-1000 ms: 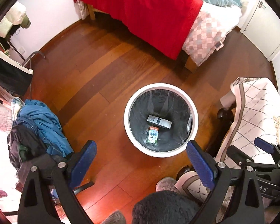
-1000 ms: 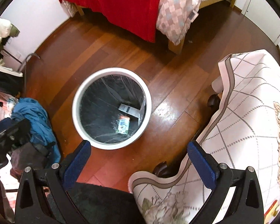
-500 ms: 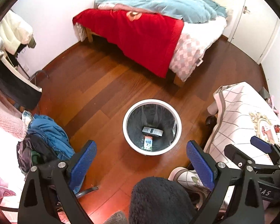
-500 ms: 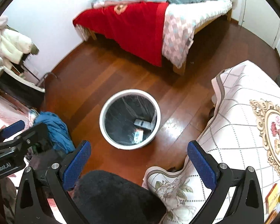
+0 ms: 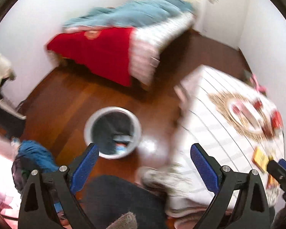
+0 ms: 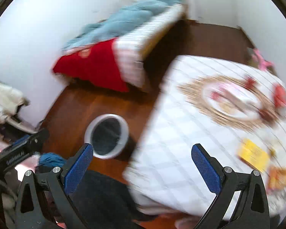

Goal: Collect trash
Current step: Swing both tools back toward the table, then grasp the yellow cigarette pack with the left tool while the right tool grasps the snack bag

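— Grippers first, since they're closest: the left gripper (image 5: pixel 144 158) is held high over the floor, tilted down and forward, its blue pads (image 5: pixel 83 167) spread wide with nothing between them.

— And the other one?

— The right gripper (image 6: pixel 142 157) is the same, fingers far apart and empty, raised beside the left. It points over the near edge of the table (image 6: pixel 162 164), which has a white checked cloth on it.

— Where's the trash?

— Some is in the white bin (image 5: pixel 137 126) on the wood floor (image 5: pixel 66 103), just past the left gripper's tips. It has a dark liner, and I can make out a couple of small packages (image 5: pixel 122 140) at the bottom, though everything is smeared by blur. From the right side the bin (image 6: pixel 87 131) sits left of the table.

— Anything on the table?

— A yellow packet (image 6: pixel 254 155) and an orange one (image 6: pixel 279 176) near the right edge, beyond the right gripper's pad. Further in there are red pieces (image 6: pixel 279 96) around the cloth's round gold pattern; too blurred to name.

— And behind all that?

— A heap of blue clothes (image 5: pixel 35 155) on the left, then a bed (image 5: pixel 114 53) against the far wall with a red blanket (image 5: pixel 97 52) and a pale blue quilt (image 5: pixel 135 12).
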A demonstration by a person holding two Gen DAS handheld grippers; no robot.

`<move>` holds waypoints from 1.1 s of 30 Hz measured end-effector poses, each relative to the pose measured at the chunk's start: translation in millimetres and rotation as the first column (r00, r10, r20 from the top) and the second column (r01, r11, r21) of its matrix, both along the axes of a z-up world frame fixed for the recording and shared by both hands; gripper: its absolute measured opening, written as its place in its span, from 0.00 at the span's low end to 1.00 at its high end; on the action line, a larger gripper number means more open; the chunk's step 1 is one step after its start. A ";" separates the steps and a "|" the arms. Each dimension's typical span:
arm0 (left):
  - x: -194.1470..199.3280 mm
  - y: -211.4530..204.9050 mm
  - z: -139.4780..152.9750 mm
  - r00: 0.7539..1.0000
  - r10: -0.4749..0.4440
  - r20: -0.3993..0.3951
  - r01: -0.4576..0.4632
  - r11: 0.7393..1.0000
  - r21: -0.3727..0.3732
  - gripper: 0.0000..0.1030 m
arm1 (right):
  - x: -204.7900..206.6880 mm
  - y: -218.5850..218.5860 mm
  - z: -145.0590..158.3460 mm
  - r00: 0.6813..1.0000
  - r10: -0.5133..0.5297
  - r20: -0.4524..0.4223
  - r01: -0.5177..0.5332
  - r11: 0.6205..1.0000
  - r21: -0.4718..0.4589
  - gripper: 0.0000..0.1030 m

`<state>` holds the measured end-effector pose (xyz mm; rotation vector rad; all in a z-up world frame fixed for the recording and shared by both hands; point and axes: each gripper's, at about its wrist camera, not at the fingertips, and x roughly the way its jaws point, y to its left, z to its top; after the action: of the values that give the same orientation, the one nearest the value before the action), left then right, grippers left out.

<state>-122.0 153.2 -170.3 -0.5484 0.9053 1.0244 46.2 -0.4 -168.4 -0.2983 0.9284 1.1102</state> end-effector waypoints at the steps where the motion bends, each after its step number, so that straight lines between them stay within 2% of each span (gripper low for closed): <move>1: 21.0 -9.7 -12.8 0.999 -0.037 -0.004 0.037 0.999 -0.026 0.95 | 23.1 -23.3 -10.6 0.998 -0.064 -0.025 0.064 0.998 -0.021 1.00; 3: 65.4 -30.6 -38.3 0.993 -0.111 -0.027 0.108 0.991 -0.078 0.95 | 65.4 -67.2 -30.9 0.975 -0.209 -0.079 0.204 0.977 -0.066 1.00; 4: 93.6 -44.6 -55.7 0.986 -0.163 -0.047 0.157 0.981 -0.115 0.95 | 88.6 -92.4 -43.2 0.951 -0.290 -0.110 0.281 0.956 -0.090 1.00; 7: 141.3 -74.1 -83.3 0.963 -0.259 -0.074 0.244 0.954 -0.174 0.95 | 147.7 -167.1 -78.7 0.837 -0.515 -0.187 0.494 0.857 -0.149 1.00; 9: 170.4 -92.1 -97.9 0.939 -0.331 -0.092 0.309 0.931 -0.196 0.95 | 174.6 -202.8 -100.6 0.761 -0.606 -0.231 0.581 0.796 -0.172 1.00; 10: 185.2 -101.1 -105.9 0.924 -0.366 -0.106 0.340 0.918 -0.206 0.95 | 186.2 -213.9 -106.7 0.740 -0.628 -0.243 0.602 0.778 -0.178 0.99; 12: 201.3 -106.7 -113.2 0.910 -0.394 -0.129 0.362 0.907 -0.214 0.95 | 201.1 -230.1 -121.6 0.701 -0.664 -0.260 0.641 0.747 -0.178 0.96; 15: 218.0 -110.5 -121.9 0.894 -0.426 -0.137 0.384 0.888 -0.254 0.95 | 212.2 -230.8 -135.7 0.676 -0.681 -0.282 0.666 0.728 -0.162 0.91; 17: 230.4 -111.6 -127.7 0.885 -0.450 -0.121 0.397 0.864 -0.309 0.94 | 221.5 -224.1 -142.1 0.670 -0.680 -0.299 0.669 0.727 -0.156 0.86; 18: 233.5 -112.9 -129.6 0.890 -0.440 -0.118 0.382 0.862 -0.333 0.94 | 224.1 -219.9 -145.3 0.667 -0.680 -0.303 0.671 0.726 -0.153 0.80; 20: 240.9 -113.2 -133.9 0.906 -0.417 -0.066 0.357 0.840 -0.409 0.94 | 229.9 -203.6 -148.4 0.675 -0.685 -0.274 0.672 0.725 -0.155 0.72; 22: 248.6 -113.9 -137.7 0.929 -0.370 0.000 0.323 0.811 -0.488 0.94 | 234.6 -192.7 -145.4 0.686 -0.701 -0.193 0.685 0.712 -0.152 0.55; 23: 253.4 -114.6 -141.2 0.944 -0.329 0.038 0.297 0.789 -0.539 0.94 | 239.5 -189.3 -144.9 0.687 -0.708 -0.164 0.689 0.706 -0.162 0.36; 24: 258.9 -114.5 -144.4 0.954 -0.292 0.070 0.277 0.765 -0.582 0.94 | 243.7 -189.1 -144.6 0.685 -0.711 -0.161 0.692 0.703 -0.164 0.33; 26: 274.5 -116.9 -148.7 0.965 -0.238 0.106 0.250 0.732 -0.634 0.94 | 255.1 -193.7 -143.6 0.670 -0.723 -0.165 0.706 0.690 -0.159 0.31; 28: 292.8 -119.8 -150.8 0.972 -0.212 0.106 0.229 0.722 -0.653 0.94 | 266.4 -196.5 -143.7 0.660 -0.735 -0.156 0.716 0.678 -0.165 0.30; 31: 322.1 -121.4 -156.6 0.981 -0.184 0.064 0.179 0.724 -0.666 0.94 | 279.3 -199.0 -143.8 0.654 -0.744 -0.141 0.722 0.668 -0.177 0.30; 33: 339.8 -116.7 -164.7 0.986 -0.166 0.010 0.131 0.734 -0.667 0.94 | 285.4 -199.3 -143.3 0.657 -0.737 -0.157 0.714 0.676 -0.184 0.31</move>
<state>217.8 36.5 -335.0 -1.0365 1.3502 0.5386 331.6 -199.7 -311.7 0.1310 1.1635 0.3345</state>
